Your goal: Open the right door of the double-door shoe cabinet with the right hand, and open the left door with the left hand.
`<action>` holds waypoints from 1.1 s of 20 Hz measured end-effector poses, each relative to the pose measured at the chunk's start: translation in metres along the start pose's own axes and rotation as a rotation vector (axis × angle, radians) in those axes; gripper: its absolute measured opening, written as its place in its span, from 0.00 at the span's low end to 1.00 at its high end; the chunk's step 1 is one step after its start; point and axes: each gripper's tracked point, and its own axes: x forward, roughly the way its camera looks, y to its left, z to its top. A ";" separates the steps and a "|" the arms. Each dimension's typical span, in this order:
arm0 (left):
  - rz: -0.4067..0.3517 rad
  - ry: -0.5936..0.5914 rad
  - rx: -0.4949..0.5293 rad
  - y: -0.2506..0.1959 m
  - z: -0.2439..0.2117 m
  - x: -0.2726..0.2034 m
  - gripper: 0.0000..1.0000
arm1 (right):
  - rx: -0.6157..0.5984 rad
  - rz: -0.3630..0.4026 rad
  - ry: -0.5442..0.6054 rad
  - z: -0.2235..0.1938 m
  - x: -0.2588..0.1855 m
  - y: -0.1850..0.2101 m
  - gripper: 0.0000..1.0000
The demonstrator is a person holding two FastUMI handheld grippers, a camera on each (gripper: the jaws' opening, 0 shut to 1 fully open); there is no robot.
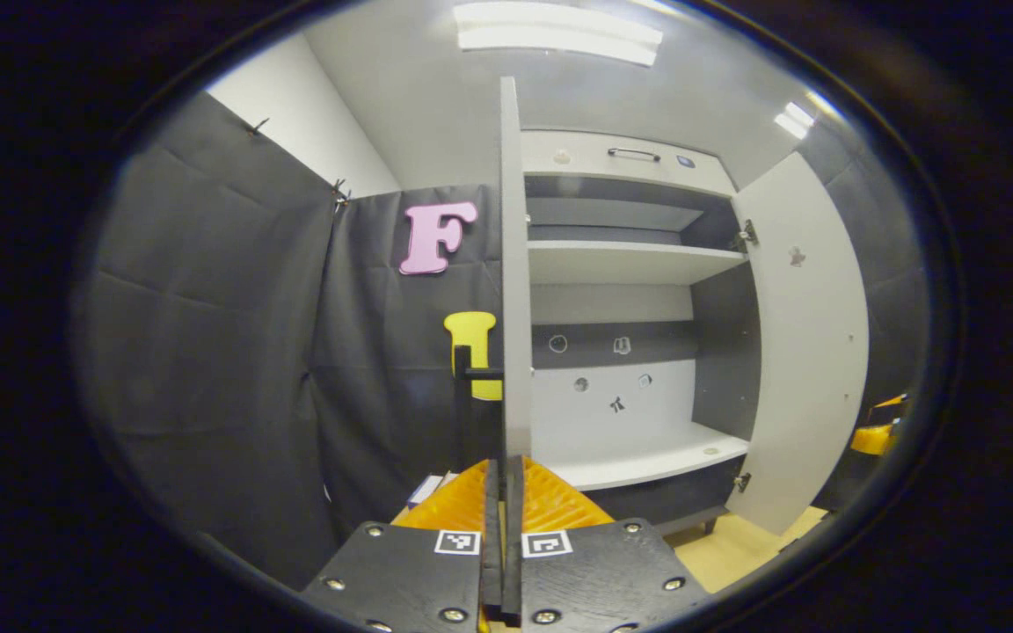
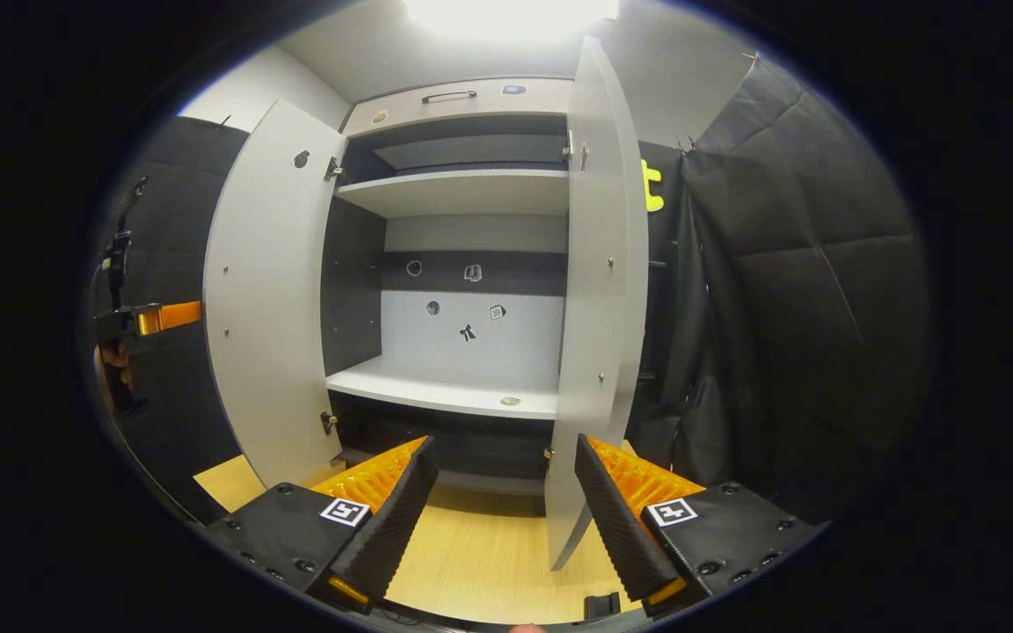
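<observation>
Left gripper (image 1: 503,492): clamped on left door (image 1: 514,281) edge.
Right gripper (image 2: 499,501): jaws apart; right door (image 2: 599,290) at 1 o'clock.
Shelves (image 2: 462,193): bare.

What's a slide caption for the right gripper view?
Right tool open before the shoe cabinet, both doors swung wide.

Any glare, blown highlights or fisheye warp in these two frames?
Right gripper view: ceiling light is blown out to white at the top; right door bows from fisheye warp. Left gripper view: ceiling lamps are bright but keep their shape; the left door sits edge-on mid-frame, nearly straight. Both views are sharp, with the shelves evenly lit.
</observation>
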 end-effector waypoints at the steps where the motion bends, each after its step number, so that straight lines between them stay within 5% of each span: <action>1: -0.005 0.003 -0.007 -0.006 -0.003 -0.006 0.00 | -0.004 0.002 -0.002 -0.002 0.000 0.000 0.99; 15: -0.027 -0.006 0.008 -0.080 -0.041 -0.065 0.05 | 0.005 -0.039 -0.081 0.002 -0.019 -0.022 0.99; 18: -0.011 0.011 0.031 -0.088 -0.051 -0.066 0.35 | 0.035 -0.045 -0.091 0.003 -0.022 -0.024 0.99; 19: -0.003 0.009 0.036 -0.090 -0.052 -0.067 0.34 | 0.041 -0.049 -0.092 0.001 -0.023 -0.027 0.99; 22: 0.010 -0.007 0.054 -0.091 -0.049 -0.072 0.80 | 0.049 -0.060 -0.089 0.000 -0.027 -0.032 0.97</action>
